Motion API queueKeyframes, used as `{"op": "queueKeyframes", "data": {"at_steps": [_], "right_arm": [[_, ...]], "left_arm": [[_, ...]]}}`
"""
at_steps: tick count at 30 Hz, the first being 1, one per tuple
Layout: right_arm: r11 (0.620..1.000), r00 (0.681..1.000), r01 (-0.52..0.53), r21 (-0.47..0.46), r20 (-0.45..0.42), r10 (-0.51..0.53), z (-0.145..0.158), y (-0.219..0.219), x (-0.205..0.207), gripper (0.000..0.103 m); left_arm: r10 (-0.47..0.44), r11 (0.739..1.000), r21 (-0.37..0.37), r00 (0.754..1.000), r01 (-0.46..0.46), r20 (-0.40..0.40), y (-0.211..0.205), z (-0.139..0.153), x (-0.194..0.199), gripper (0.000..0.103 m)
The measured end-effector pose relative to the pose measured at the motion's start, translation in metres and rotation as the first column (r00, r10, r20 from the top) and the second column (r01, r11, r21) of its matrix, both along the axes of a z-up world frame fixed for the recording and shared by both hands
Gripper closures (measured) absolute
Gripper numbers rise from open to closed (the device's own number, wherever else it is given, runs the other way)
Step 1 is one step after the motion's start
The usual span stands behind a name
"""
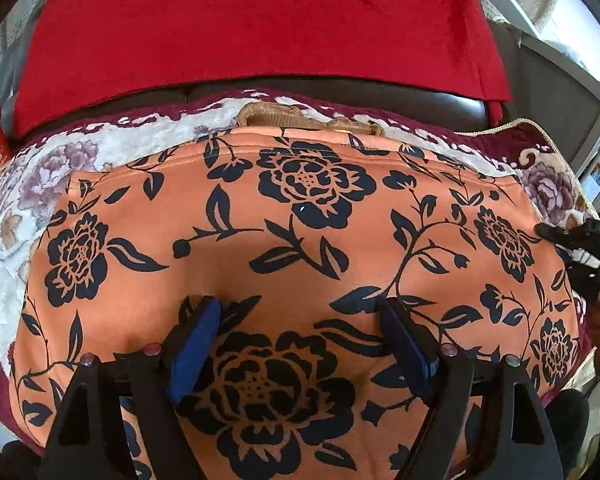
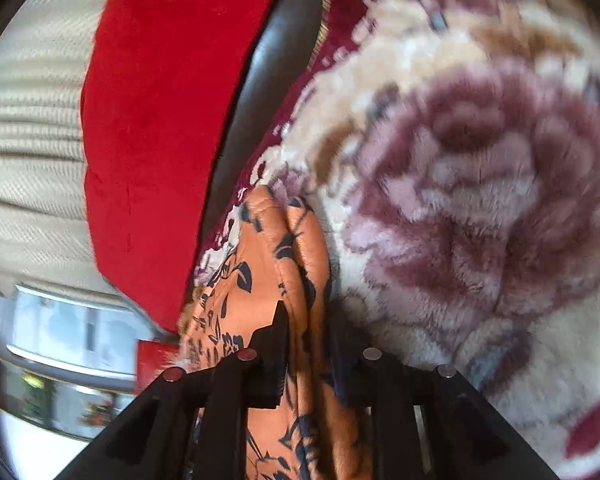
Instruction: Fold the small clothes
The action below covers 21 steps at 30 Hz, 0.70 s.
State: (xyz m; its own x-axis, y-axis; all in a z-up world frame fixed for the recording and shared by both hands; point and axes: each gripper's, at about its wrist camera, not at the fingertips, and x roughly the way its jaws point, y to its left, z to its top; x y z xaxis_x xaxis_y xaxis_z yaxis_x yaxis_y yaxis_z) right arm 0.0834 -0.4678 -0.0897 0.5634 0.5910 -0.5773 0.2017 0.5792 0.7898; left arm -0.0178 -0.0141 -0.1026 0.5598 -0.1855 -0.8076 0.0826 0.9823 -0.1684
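Right claw (image 2: 304, 320) clenched on bunched orange floral garment (image 2: 284, 264) edge; left claw (image 1: 300, 312) released, hovering above it.

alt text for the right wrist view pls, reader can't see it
The right tongs are shut on a bunched fold of an orange garment printed with dark flowers. It is held over a plush floral blanket, with a red cloth to the left.

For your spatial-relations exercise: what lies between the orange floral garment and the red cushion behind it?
In the left wrist view, between the orange floral garment and the red cushion: plush floral blanket, then dark sofa leather.
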Motion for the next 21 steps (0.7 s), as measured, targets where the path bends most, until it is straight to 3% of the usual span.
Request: {"op": "queueKeyframes", "data": {"at_steps": [3, 5, 6, 7, 9, 10, 11, 12, 17, 21], "right_arm": [[0.995, 0.999, -0.023, -0.095, 0.035, 0.026, 0.028, 0.003, 0.004, 0.082], [0.987, 0.998, -0.032, -0.156, 0.039, 0.039, 0.036, 0.009, 0.011, 0.067], [0.983, 0.999, -0.034, -0.180, 0.028, 0.040, 0.035, 0.012, 0.016, 0.031], [0.981, 0.999, -0.030, -0.193, 0.018, 0.034, 0.032, 0.014, 0.022, 0.010], [0.972, 0.999, -0.045, -0.231, 0.010, 0.049, 0.024, 0.020, 0.031, 0.013], [0.971, 0.998, -0.064, -0.229, 0.012, 0.068, 0.019, 0.022, 0.032, 0.023], [0.972, 0.996, -0.083, -0.222, 0.022, 0.090, 0.015, 0.025, 0.029, 0.039], [0.971, 0.995, -0.095, -0.218, 0.007, 0.099, 0.011, 0.025, 0.030, 0.081], [0.995, 0.999, 0.010, -0.102, -0.047, -0.015, -0.014, -0.001, 0.026, 0.085], [0.994, 0.997, 0.076, -0.077, -0.019, -0.078, 0.004, -0.007, 0.000, 0.078]], "left_arm": [[0.000, 1.000, 0.001, 1.000, 0.000, 0.000, -0.001, -0.001, -0.001, 0.021], [-0.002, 1.000, 0.000, 1.000, 0.002, 0.000, -0.001, -0.001, 0.000, 0.021], [-0.003, 1.000, -0.002, 1.000, 0.003, -0.001, -0.001, -0.001, 0.000, 0.021], [-0.003, 1.000, -0.006, 1.000, 0.003, -0.003, 0.001, 0.000, 0.000, 0.021], [-0.007, 1.000, -0.013, 1.000, 0.006, -0.005, 0.001, 0.000, 0.000, 0.021], [-0.008, 1.000, -0.014, 1.000, 0.008, -0.004, 0.003, 0.000, 0.000, 0.021], [-0.008, 1.000, -0.013, 1.000, 0.008, -0.002, 0.003, -0.001, -0.001, 0.021], [-0.008, 1.000, -0.012, 1.000, 0.008, -0.001, 0.003, -0.001, -0.001, 0.021], [-0.015, 1.000, -0.011, 1.000, 0.015, 0.003, 0.002, 0.000, -0.001, 0.021], [-0.021, 1.000, -0.012, 1.000, 0.021, 0.005, 0.003, 0.000, -0.001, 0.021]]}}
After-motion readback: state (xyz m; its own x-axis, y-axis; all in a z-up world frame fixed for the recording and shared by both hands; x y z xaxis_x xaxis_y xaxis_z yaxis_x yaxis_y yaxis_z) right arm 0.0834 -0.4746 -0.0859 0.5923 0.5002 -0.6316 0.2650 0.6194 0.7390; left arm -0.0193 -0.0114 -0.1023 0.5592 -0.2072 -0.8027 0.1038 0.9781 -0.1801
